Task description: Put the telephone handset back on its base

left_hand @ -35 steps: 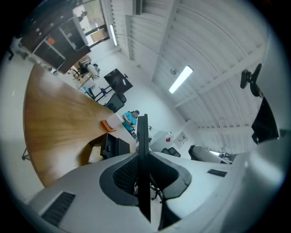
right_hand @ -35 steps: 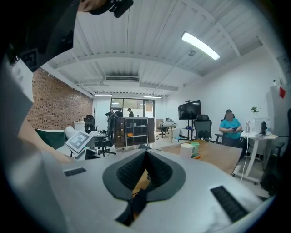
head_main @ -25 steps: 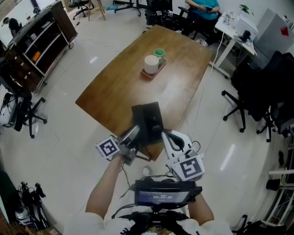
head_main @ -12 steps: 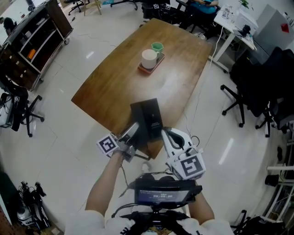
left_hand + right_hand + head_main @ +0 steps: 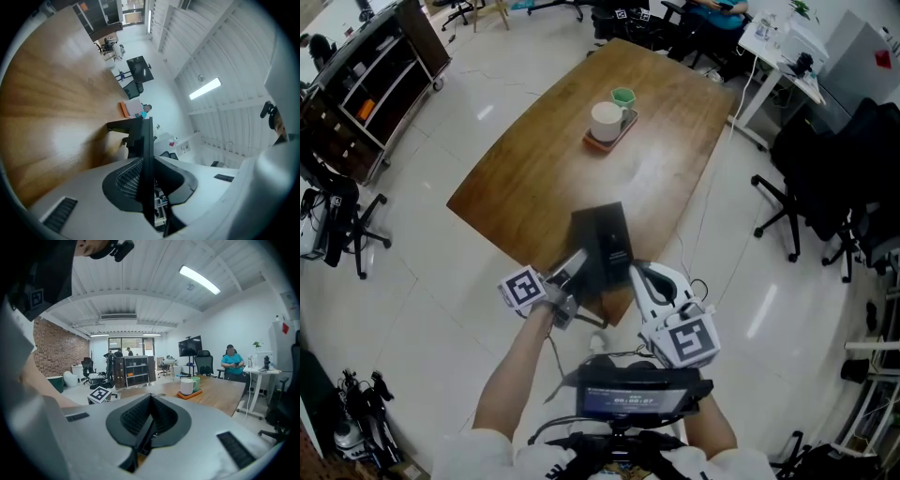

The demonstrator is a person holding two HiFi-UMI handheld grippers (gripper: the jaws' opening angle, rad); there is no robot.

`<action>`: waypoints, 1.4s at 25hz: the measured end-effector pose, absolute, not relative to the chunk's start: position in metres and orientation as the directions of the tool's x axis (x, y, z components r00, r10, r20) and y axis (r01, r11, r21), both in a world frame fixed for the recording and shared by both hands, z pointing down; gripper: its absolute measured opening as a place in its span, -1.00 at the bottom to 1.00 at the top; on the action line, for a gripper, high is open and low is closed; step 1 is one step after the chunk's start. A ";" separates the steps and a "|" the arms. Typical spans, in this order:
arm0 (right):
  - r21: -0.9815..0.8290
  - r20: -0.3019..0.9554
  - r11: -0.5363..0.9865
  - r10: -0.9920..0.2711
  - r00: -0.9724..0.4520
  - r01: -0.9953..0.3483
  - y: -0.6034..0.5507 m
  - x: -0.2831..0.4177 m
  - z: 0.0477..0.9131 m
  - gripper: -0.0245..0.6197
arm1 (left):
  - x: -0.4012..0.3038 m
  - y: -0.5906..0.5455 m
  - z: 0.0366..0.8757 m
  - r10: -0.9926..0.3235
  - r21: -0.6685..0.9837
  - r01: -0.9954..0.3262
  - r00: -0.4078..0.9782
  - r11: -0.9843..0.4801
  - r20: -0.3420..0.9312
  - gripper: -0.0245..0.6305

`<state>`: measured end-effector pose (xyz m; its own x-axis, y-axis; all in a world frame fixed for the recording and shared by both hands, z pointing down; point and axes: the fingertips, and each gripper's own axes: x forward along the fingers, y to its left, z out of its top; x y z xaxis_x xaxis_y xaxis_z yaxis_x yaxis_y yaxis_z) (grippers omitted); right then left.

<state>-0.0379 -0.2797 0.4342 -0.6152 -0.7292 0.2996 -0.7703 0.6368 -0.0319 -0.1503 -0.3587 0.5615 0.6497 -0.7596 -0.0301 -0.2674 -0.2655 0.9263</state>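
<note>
Head view shows the black base (image 5: 614, 242) at the near edge of the worktop (image 5: 534, 169). The handset (image 5: 584, 248) lies along the base's left side, seemingly on or just above its cradle. The left tongs (image 5: 576, 266) are clamped on the handset (a dark slab fills the jaws in the left gripper view) and held level, probably so it seats flat. The right tongs (image 5: 641, 279), closed and empty, wait just right of the base, likely ready to steady it.

Black telephone (image 5: 602, 242) at the table's near edge, bare tabletop (image 5: 544, 178) open beyond it, tray of cups (image 5: 602, 145) standing farther off mid-table.
</note>
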 end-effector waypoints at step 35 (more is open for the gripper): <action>-0.070 0.292 0.644 -0.717 -0.633 -0.762 -0.275 -0.042 0.438 -0.93 | -0.145 -0.358 0.570 -0.721 0.905 -0.340 0.691 -0.256 0.056 -0.73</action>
